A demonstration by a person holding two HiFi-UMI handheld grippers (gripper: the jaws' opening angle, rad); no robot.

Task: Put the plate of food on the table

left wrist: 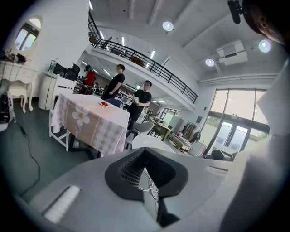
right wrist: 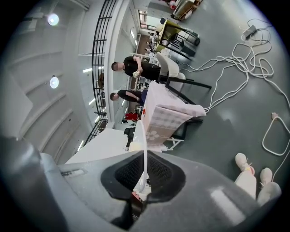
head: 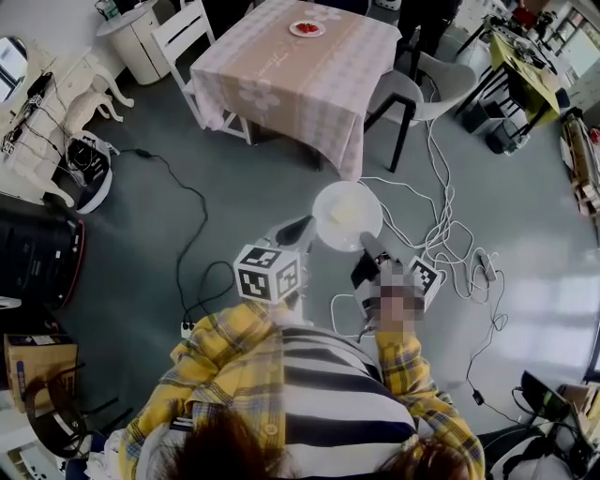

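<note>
A white plate (head: pixel 347 214) with pale food on it hangs over the grey floor, short of the table. My right gripper (head: pixel 366 247) is shut on its near rim. In the right gripper view the plate (right wrist: pixel 144 140) stands edge-on between the pads, with my right gripper (right wrist: pixel 144 174) closed on it. My left gripper (head: pixel 302 228) is shut with nothing in it, close by the plate's left rim; I cannot tell if it touches. In the left gripper view the plate (left wrist: pixel 152 141) shows just beyond my left gripper (left wrist: pixel 145 158). The table (head: pixel 281 75) with a checked cloth stands ahead.
A small plate of red food (head: pixel 307 28) sits at the table's far side. A white chair (head: pixel 187 33) and a grey chair (head: pixel 422 89) flank the table. White cables (head: pixel 441 234) and a power strip (head: pixel 487 267) lie on the floor at right. Two people (left wrist: pixel 115 84) stand beyond the table.
</note>
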